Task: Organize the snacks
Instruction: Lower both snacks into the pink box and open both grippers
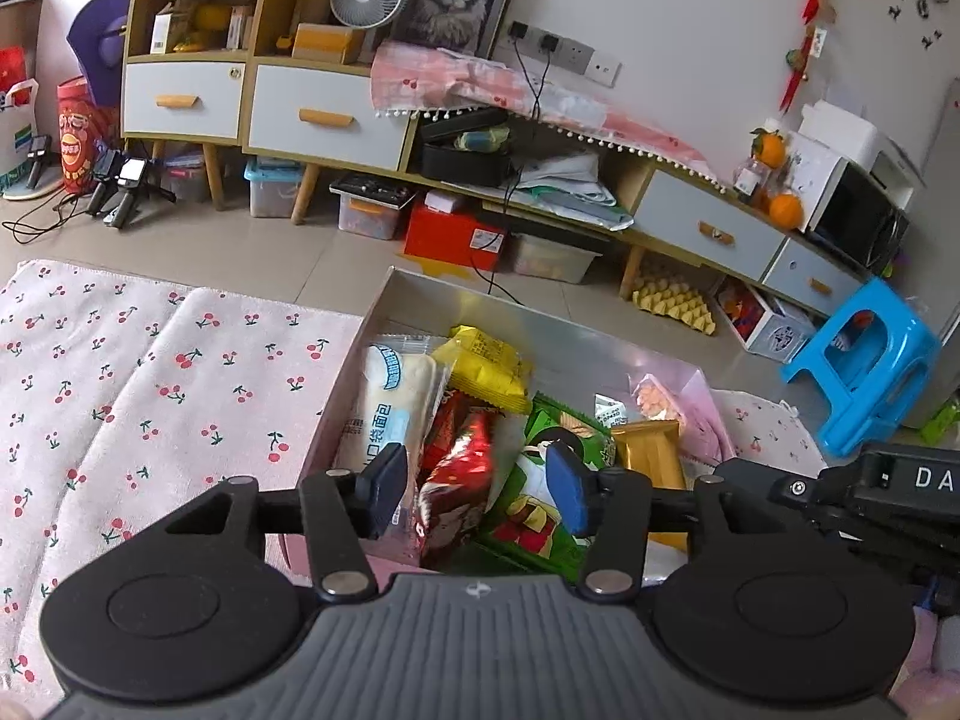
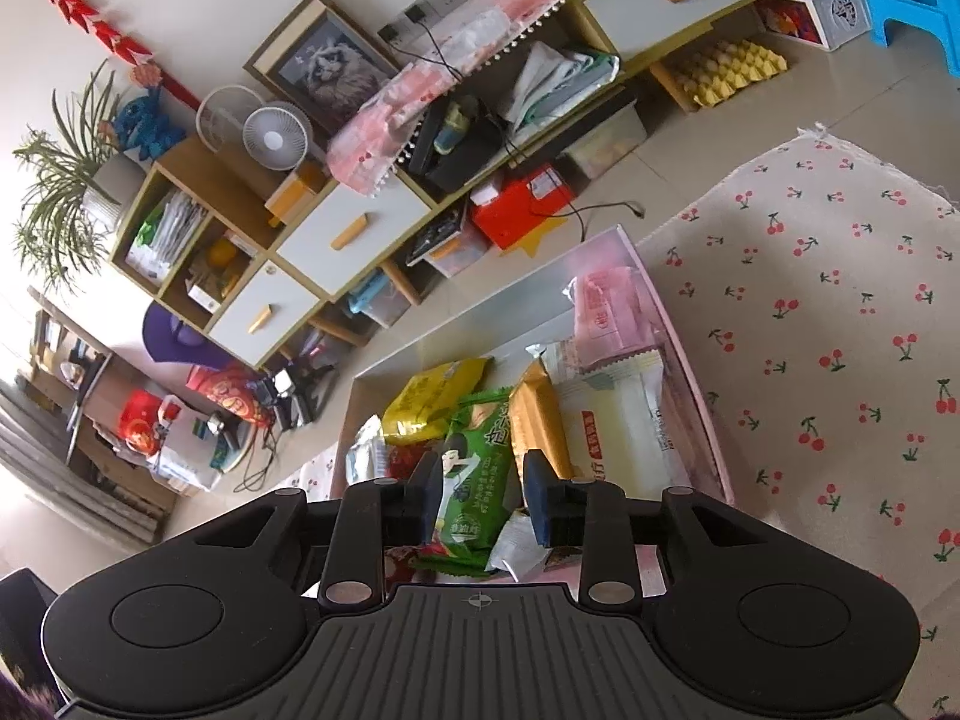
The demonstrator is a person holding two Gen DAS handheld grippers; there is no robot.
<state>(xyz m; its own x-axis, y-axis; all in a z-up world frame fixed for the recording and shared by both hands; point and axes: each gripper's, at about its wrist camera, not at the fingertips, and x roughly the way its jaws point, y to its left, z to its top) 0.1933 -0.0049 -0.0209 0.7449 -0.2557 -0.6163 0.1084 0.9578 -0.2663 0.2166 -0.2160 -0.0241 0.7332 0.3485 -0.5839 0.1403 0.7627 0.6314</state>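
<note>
A pink-edged box (image 1: 540, 324) with a silver inside stands on the cherry-print cloth (image 1: 150, 390) and holds several snack packets. My left gripper (image 1: 475, 493) hangs open over it. A red packet (image 1: 462, 468) lies between the pads without touching them, with a white bread packet (image 1: 390, 402) to its left and a green packet (image 1: 528, 510) to its right. In the right wrist view my right gripper (image 2: 483, 498) stands slightly open around the green packet (image 2: 477, 468), with a small gap at the right pad. An orange packet (image 2: 540, 426) and a yellow packet (image 2: 432, 399) lie beside it.
Cherry-print cloth (image 2: 840, 330) spreads on both sides of the box (image 2: 480, 312). Behind it are tiled floor, a long low cabinet (image 1: 324, 120) with storage bins underneath, and a blue stool (image 1: 864, 372). The black body of the other tool (image 1: 870, 492) sits at the right.
</note>
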